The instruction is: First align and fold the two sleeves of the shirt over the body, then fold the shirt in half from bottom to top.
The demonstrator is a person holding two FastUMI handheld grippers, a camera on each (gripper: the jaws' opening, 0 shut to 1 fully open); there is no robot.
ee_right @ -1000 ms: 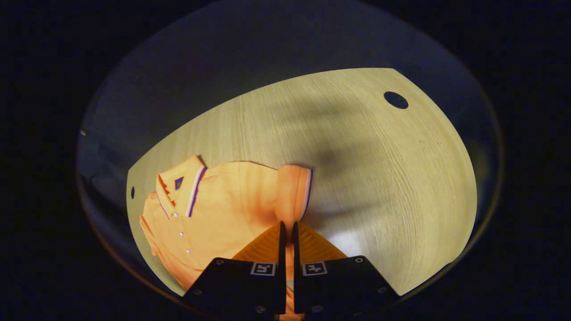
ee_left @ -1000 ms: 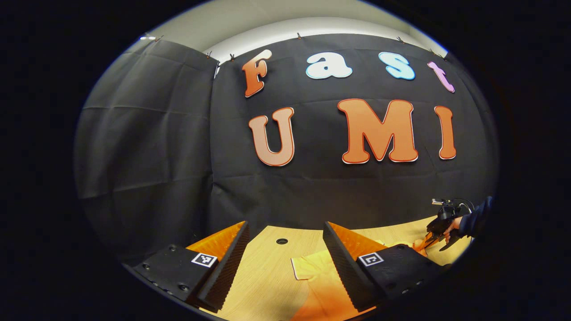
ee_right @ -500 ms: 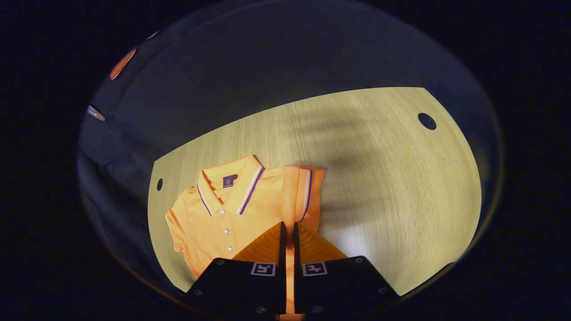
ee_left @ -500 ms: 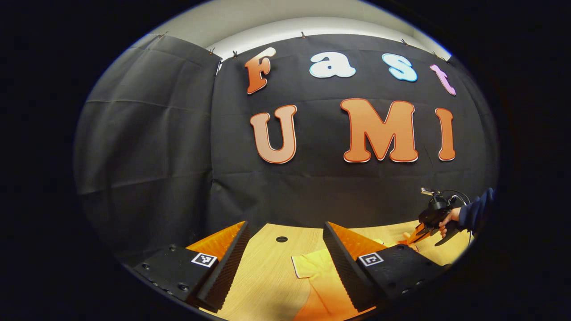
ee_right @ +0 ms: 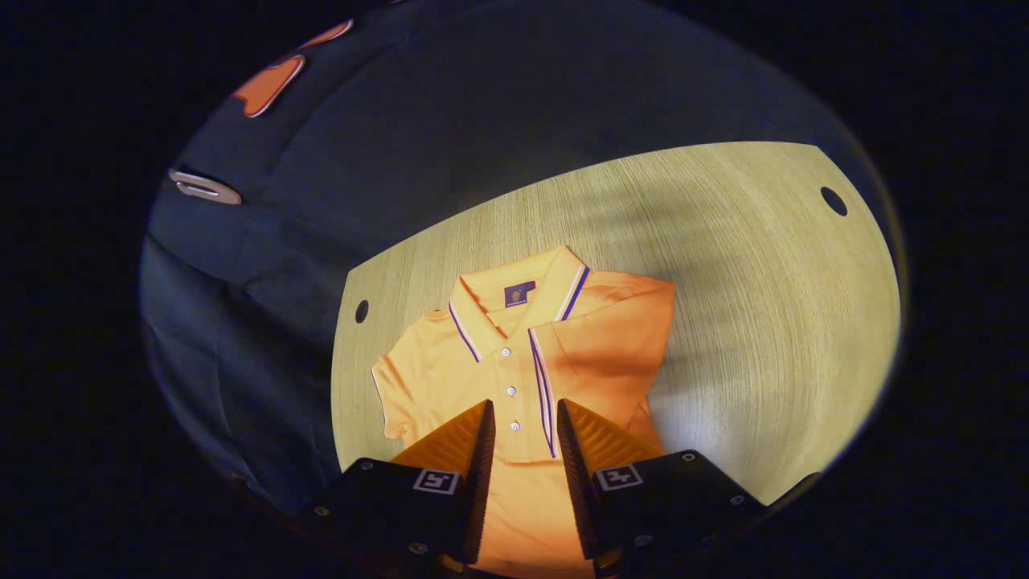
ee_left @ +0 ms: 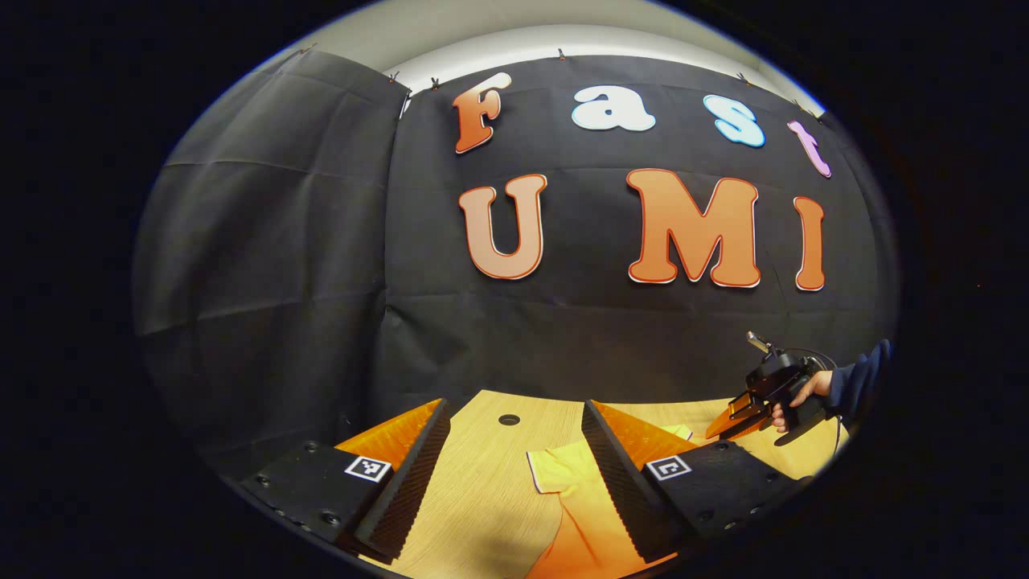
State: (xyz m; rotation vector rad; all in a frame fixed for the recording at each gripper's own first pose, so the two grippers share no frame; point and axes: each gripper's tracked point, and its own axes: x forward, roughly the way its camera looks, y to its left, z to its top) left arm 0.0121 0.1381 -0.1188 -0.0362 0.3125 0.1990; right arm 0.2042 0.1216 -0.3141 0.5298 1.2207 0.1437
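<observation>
An orange polo shirt [ee_right: 450, 362] lies flat on the wooden table [ee_right: 764, 322], collar [ee_right: 514, 293] toward the far side. Its sleeve [ee_right: 611, 338] on the right of the right gripper view is folded over the body, striped cuff beside the buttons. The other sleeve [ee_right: 398, 386] lies spread out. My right gripper [ee_right: 524, 408] hovers open above the shirt's front, holding nothing. In the left gripper view my left gripper [ee_left: 514, 406] is wide open above the table, with a spread sleeve [ee_left: 559, 470] of the shirt between its fingers. Farther right a hand [ee_left: 796, 398] holds the right gripper [ee_left: 727, 418].
Black cloth walls close the table's far and side edges. Round holes sit in the tabletop [ee_right: 834, 201] [ee_right: 362, 311] [ee_left: 508, 419]. Bare wood stretches to the right of the shirt in the right gripper view.
My right gripper opened and let go of the sleeve, which now lies folded over the shirt's body. It rose and swung over the shirt. The left gripper barely moved.
</observation>
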